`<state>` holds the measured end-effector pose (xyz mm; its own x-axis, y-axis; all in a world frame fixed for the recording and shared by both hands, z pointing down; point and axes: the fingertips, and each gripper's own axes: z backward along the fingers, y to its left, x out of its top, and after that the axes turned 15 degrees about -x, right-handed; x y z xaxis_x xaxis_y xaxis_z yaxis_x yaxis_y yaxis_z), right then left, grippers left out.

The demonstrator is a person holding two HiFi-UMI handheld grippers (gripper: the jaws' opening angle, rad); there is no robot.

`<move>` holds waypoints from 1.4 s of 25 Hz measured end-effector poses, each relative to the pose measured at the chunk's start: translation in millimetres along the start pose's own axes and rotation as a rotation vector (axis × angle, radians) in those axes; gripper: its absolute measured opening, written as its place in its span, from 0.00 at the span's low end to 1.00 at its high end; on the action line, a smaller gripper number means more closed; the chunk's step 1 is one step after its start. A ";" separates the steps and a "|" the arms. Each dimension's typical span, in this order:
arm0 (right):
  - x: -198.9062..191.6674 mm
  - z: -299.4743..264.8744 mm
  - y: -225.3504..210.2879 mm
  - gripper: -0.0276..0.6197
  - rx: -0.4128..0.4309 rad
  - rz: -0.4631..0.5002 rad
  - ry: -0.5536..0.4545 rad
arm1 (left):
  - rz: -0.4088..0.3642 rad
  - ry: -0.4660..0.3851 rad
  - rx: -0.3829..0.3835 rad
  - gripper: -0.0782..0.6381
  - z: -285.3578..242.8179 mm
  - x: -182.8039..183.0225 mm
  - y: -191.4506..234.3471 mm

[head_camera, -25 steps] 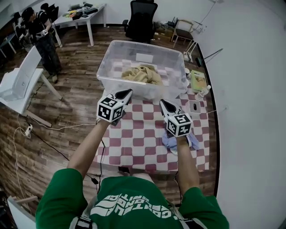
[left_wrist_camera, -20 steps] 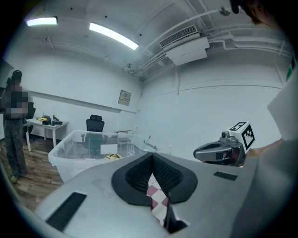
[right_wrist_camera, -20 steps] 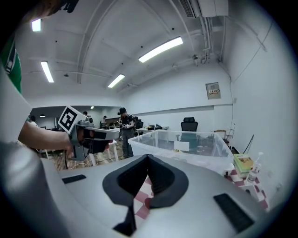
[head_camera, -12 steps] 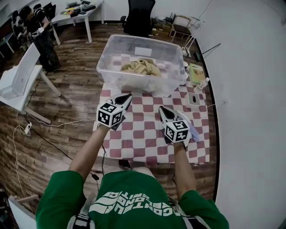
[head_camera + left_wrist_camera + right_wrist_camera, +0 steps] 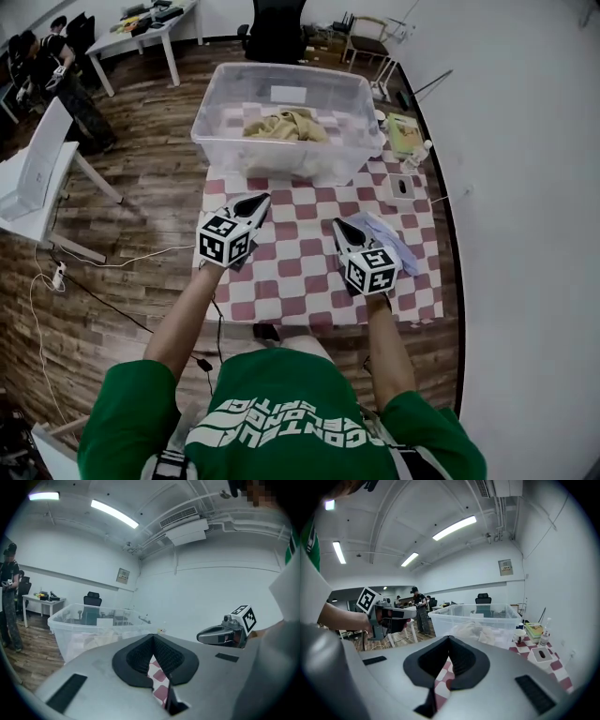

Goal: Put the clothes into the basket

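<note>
A clear plastic basket (image 5: pixel 217 105) stands at the far end of the checkered table (image 5: pixel 291 281), with a tan garment (image 5: pixel 286 124) inside it. A pale blue cloth (image 5: pixel 392 240) lies on the table just right of my right gripper (image 5: pixel 339 225). My left gripper (image 5: pixel 262 200) hovers over the table's left side. Both point toward the basket, a short way from its near wall, with jaws shut and nothing between them. In the left gripper view the jaws (image 5: pixel 152 638) meet in front of the basket (image 5: pixel 93 623). The right gripper view shows shut jaws (image 5: pixel 449 640) and the basket (image 5: pixel 476 617).
A small white box (image 5: pixel 401 186), a bottle (image 5: pixel 422 153), a green book (image 5: pixel 401 134) and a cup (image 5: pixel 379 117) sit along the table's right side. An office chair (image 5: pixel 277 28) stands behind the basket. A white desk (image 5: pixel 37 178) and a person (image 5: pixel 42 66) are at the left; cables lie on the floor.
Both grippers have drawn back from the basket toward the near side of the table and sunk a little. The pale blue cloth, earlier under the right hand, now shows beside it.
</note>
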<state>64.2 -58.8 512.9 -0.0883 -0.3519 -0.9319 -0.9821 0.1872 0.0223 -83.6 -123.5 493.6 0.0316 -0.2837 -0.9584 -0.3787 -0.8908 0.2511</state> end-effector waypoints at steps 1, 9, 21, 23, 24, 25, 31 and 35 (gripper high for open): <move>-4.7 4.4 -3.0 0.05 -0.012 -0.004 0.005 | 0.004 0.007 -0.010 0.11 -2.9 -3.8 -2.7; -57.0 50.5 -54.1 0.05 -0.153 -0.056 0.067 | -0.008 0.086 -0.159 0.11 -65.6 -36.5 -45.3; -133.3 114.0 -156.4 0.05 -0.347 -0.124 0.173 | -0.008 0.228 -0.380 0.11 -181.9 -107.2 -132.7; -143.0 116.4 -166.0 0.05 -0.345 -0.127 0.189 | 0.012 0.245 -0.382 0.11 -194.8 -120.2 -140.8; -147.2 116.7 -171.3 0.05 -0.344 -0.121 0.197 | 0.019 0.257 -0.382 0.11 -201.2 -127.1 -144.3; -151.4 117.0 -177.2 0.05 -0.345 -0.112 0.207 | 0.025 0.271 -0.381 0.11 -207.6 -134.1 -147.8; -174.6 115.0 -208.6 0.06 -0.322 -0.095 0.247 | 0.086 0.318 -0.335 0.11 -235.0 -169.5 -160.4; -187.8 104.7 -227.9 0.06 -0.291 -0.085 0.264 | 0.136 0.335 -0.281 0.11 -247.3 -190.1 -156.1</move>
<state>322.0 60.6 644.9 -0.0077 -0.5856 -0.8106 -0.9905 -0.1069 0.0866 198.2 -18.3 670.1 0.3142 -0.4623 -0.8292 -0.1361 -0.8863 0.4426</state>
